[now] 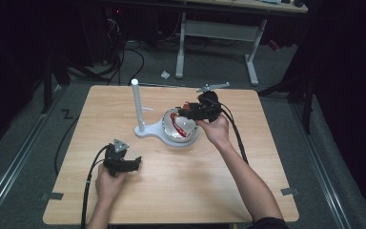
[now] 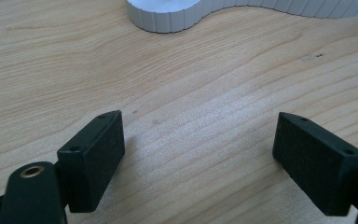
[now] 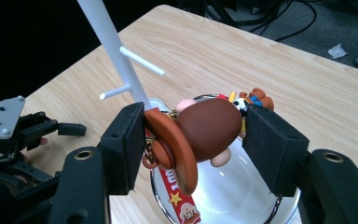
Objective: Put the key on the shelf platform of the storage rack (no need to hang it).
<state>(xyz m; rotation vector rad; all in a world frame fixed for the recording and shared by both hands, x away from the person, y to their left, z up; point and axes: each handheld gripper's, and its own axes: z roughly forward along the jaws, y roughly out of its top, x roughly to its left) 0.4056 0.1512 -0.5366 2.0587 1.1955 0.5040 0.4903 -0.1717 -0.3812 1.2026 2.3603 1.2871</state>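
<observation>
**Figurine held over bowl**

A smooth, rounded brown figurine with an orange brim sits clamped between the right gripper pads, above the glossy white bowl at table centre. A red printed strap hangs into the bowl. The ribbed white stand base carries a slim pegged post. Near left, the left gripper rests released on the wood-grain table

Light wooden table standing on grey floor. Tape strips sticking near its front corners. White-legged desk standing beyond, black cables trailing beside it, crumpled white scrap lying near its leg.
</observation>
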